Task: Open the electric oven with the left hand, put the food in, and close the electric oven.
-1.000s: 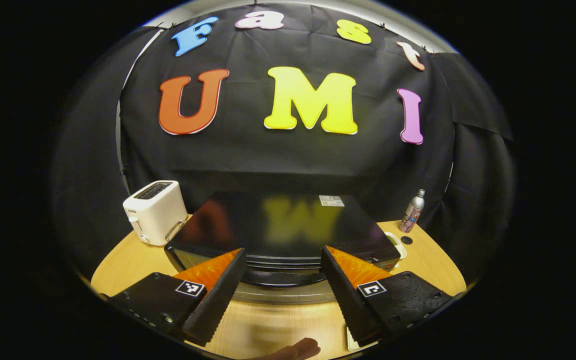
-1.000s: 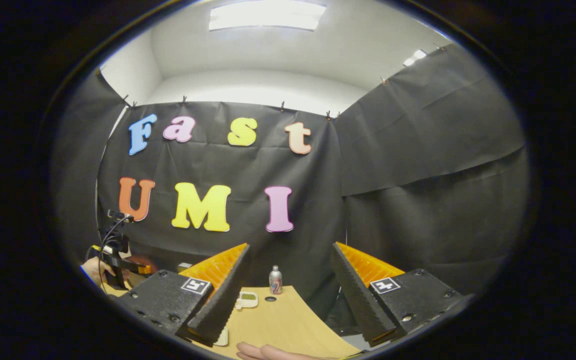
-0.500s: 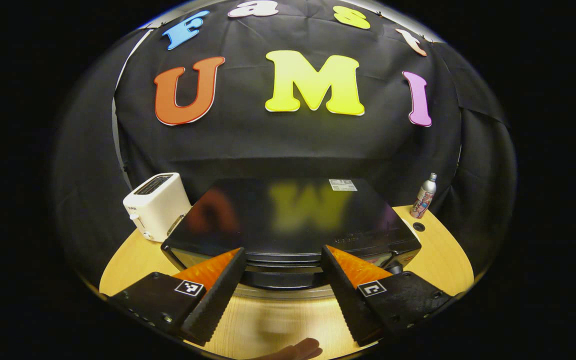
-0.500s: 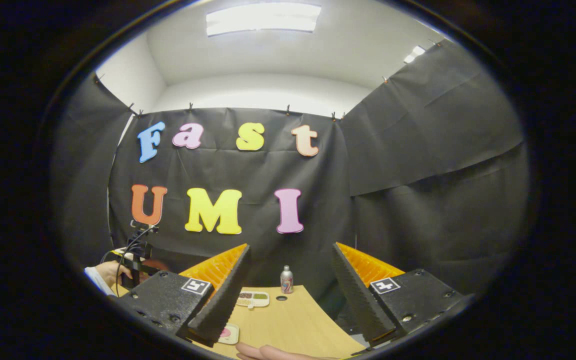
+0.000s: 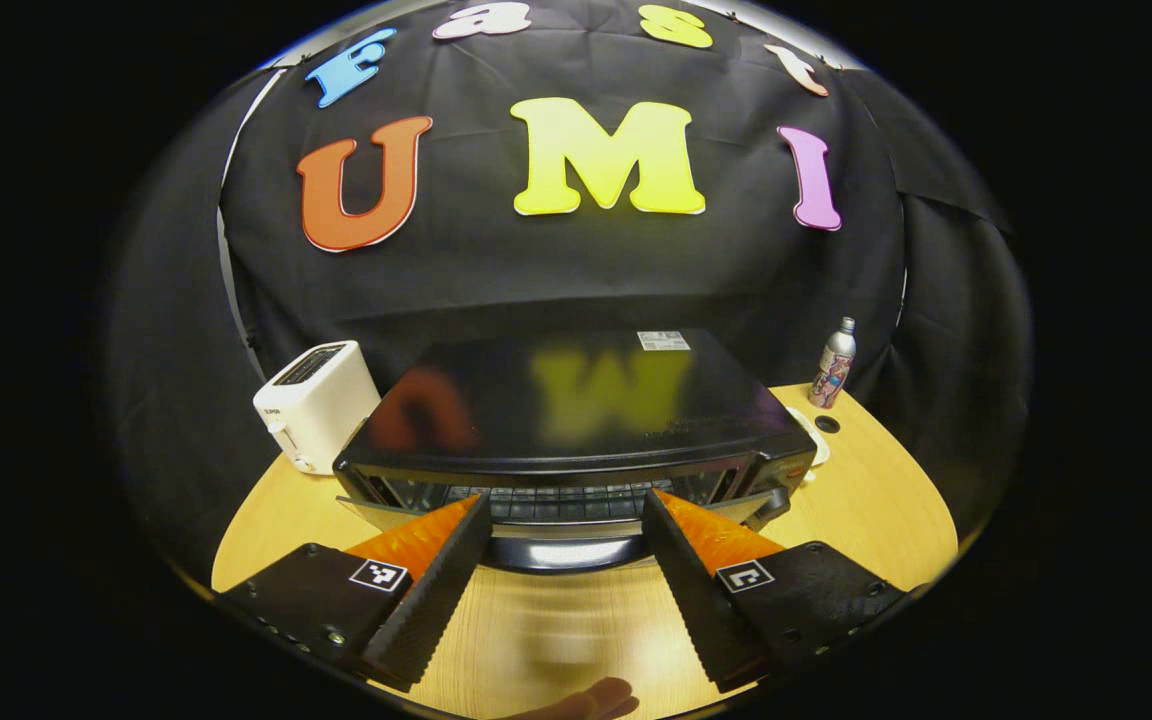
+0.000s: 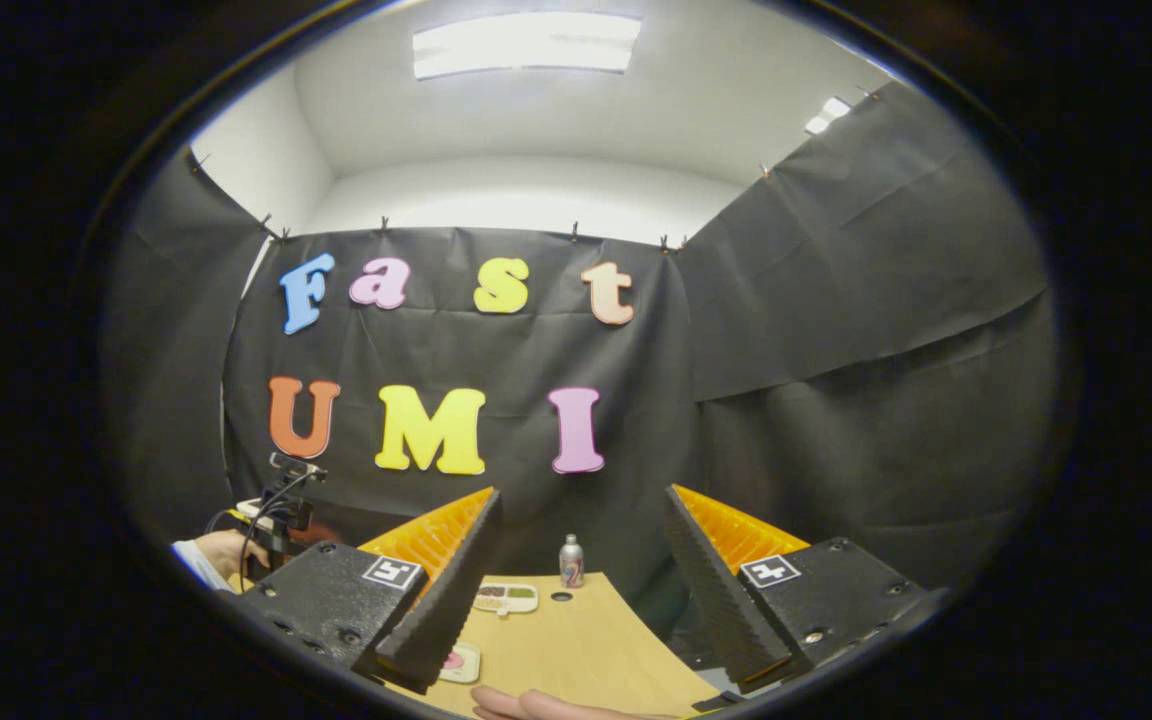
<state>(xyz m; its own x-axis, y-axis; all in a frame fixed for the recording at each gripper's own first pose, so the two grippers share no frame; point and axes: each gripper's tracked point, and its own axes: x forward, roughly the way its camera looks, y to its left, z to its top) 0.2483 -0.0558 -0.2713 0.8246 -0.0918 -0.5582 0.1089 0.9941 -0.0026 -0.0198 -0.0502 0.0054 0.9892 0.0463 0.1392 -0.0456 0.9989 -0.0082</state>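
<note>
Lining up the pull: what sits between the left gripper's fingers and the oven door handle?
Nothing: in the left gripper view the open left gripper faces the oven handle across bare table.

One black oven (image 5: 576, 415), one white toaster (image 5: 316, 405), one small bottle (image 5: 833, 362), two little food trays (image 6: 506, 598) (image 6: 460, 663), all on one wooden table (image 5: 876, 505).
</note>
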